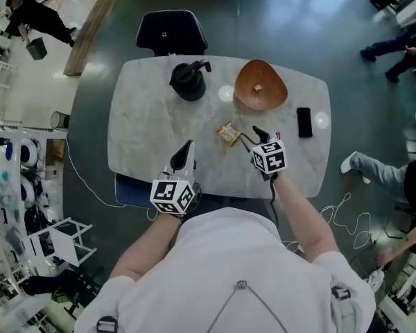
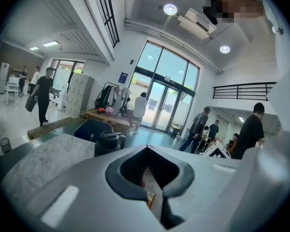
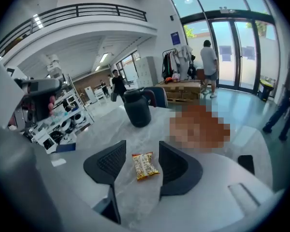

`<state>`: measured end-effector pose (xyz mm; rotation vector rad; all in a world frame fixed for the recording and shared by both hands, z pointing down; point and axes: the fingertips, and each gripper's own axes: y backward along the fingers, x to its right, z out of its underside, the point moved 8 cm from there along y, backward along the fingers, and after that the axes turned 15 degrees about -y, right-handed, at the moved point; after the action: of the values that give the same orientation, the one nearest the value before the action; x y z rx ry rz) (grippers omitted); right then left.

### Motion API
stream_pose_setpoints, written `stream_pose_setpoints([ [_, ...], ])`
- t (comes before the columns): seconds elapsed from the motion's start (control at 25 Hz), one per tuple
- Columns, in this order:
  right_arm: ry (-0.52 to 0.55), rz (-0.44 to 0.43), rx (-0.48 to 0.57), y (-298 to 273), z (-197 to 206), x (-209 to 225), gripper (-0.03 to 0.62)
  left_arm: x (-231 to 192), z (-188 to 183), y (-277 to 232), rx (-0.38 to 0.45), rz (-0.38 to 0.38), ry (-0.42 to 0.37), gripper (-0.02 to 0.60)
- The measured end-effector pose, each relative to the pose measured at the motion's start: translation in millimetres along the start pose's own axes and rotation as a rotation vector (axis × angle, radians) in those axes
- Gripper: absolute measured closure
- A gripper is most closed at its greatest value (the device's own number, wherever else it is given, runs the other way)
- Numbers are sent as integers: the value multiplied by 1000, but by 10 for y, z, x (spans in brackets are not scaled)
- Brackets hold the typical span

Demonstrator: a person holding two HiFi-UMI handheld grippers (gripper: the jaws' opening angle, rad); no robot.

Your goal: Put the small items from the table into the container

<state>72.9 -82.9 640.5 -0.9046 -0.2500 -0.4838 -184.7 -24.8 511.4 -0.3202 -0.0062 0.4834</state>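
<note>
Your right gripper (image 3: 141, 148) tilts down at the grey marble table (image 1: 145, 130) with its jaws wide apart. The small yellow-and-orange foil snack packet (image 3: 145, 166) lies flat on the stone in the gap between them, clear of both ribbed pads. That straddle looks deliberate, since closing from here would likely catch the packet across its narrow width, where thin foil gives the pads most to bite on. Its long axis runs nearly along the line the jaws point. One crimped end faces you, and the far end leans slightly toward the left jaw, so expect that jaw to touch first. The brown teardrop-shaped wooden bowl (image 1: 261, 85), which I take to be the container, sits ahead of the jaws and off beyond the right one. The black lidded jug (image 3: 137, 109) stands ahead beyond the left jaw, and the slim black phone (image 3: 246, 163) lies out past the right jaw. Your left gripper (image 2: 146, 151) has its jaws closed tip to tip on nothing. It is held back near the table's edge, probably to keep it out of the way.
</note>
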Motion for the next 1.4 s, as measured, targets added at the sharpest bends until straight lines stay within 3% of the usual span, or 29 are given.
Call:
stream_pose_setpoints([
  [0.24,53,-39,-217,-903,284,123,333,-221,253,138,-68,-106,33,577],
  [0.52,116,-29,-394,-1559,527,250,310,-251,594,308,-131,-194,103,577],
  [0.76,182,6,-483,-1825,592,189,289,-332,800,446,-158,-257,179,577],
  [0.8,193,14,-486,-1844,598,182,310,-344,817,459,-158,-265,186,577],
  [0.84,203,26,-485,-1847,598,179,398,-351,828,470,-158,-271,190,577],
  [0.92,215,51,-470,-1816,576,173,427,-356,837,487,-156,-277,193,577],
  [1.12,186,44,-367,-1582,412,90,439,-341,792,494,-143,-266,182,577],
  [1.4,153,46,-75,-700,-170,-148,439,-242,519,428,-93,-182,114,577],
])
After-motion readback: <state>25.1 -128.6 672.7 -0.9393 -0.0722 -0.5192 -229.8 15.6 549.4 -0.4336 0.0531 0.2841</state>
